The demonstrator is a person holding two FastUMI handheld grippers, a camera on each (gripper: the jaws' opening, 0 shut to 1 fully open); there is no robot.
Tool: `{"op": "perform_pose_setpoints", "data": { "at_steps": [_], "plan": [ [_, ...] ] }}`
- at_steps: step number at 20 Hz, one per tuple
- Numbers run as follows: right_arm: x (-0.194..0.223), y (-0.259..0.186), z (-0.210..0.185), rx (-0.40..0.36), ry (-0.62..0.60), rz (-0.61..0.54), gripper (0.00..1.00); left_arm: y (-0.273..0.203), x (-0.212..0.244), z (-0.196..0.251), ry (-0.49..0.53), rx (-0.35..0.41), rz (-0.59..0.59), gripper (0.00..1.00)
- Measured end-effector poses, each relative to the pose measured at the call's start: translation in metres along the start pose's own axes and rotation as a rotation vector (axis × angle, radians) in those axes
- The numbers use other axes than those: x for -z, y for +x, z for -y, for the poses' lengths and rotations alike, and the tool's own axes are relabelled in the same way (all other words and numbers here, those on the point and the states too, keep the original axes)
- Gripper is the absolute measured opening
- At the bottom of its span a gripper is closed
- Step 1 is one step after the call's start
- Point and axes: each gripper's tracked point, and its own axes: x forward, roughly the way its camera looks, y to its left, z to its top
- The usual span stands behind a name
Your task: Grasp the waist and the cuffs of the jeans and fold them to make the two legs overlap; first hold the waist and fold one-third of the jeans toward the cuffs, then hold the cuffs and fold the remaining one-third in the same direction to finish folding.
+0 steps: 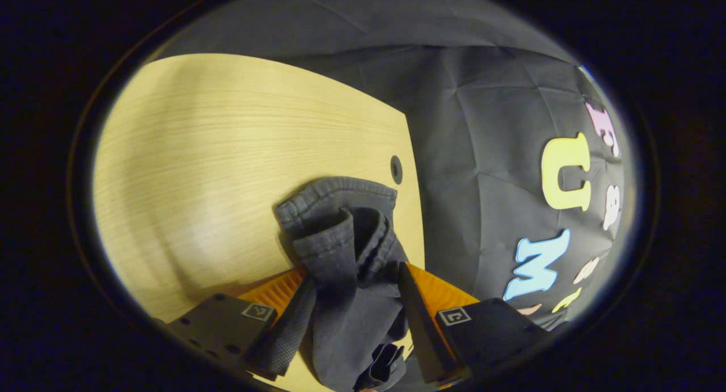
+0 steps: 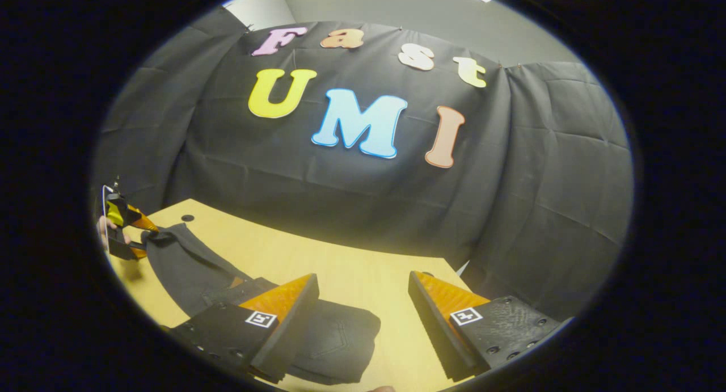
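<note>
The dark grey jeans lie along the wooden table (image 2: 351, 273) in the right gripper view, with the waist end folded over near me (image 2: 334, 338) and the leg stretching left. My left gripper (image 1: 353, 270) is shut on the bunched cuffs (image 1: 340, 227), which hang just above the table near its corner. From the right gripper view, that left gripper (image 2: 136, 236) holds the cuff end at the far left, with a hand (image 2: 102, 228) behind it. My right gripper (image 2: 363, 298) stands open above the folded waist part, nothing between its fingers.
The table's corner and far edge (image 1: 417, 210) lie just right of the cuffs, beside a round cable hole (image 1: 396, 169). Bare tabletop (image 1: 215, 154) stretches out to the left in the left gripper view. Black cloth wall (image 2: 539, 210) surrounds the table.
</note>
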Motion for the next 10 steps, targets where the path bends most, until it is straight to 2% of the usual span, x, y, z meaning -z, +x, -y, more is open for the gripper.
{"op": "perform_pose_setpoints", "data": {
  "at_steps": [3, 4, 6, 8, 9, 10],
  "plan": [
    [0.001, 0.004, 0.003, 0.007, 0.004, -0.006, 0.94, 0.004, -0.002, -0.008, -0.021, 0.015, 0.013, 0.68],
    [0.001, 0.004, 0.004, 0.009, 0.006, -0.009, 0.94, 0.005, -0.001, -0.013, -0.030, 0.013, 0.009, 0.72],
    [0.002, 0.004, 0.003, 0.009, 0.011, -0.014, 0.94, 0.005, -0.001, -0.017, -0.049, 0.027, 0.003, 0.45],
    [0.006, 0.002, 0.000, 0.006, 0.023, -0.021, 0.94, 0.005, -0.005, -0.019, -0.067, 0.036, 0.005, 0.29],
    [0.007, 0.001, 0.000, 0.004, 0.025, -0.023, 0.94, 0.000, -0.004, -0.018, -0.075, 0.038, -0.001, 0.15],
    [0.007, 0.000, 0.000, 0.005, 0.023, -0.025, 0.94, 0.001, -0.001, -0.015, -0.073, 0.050, -0.006, 0.18]
  ]
}}
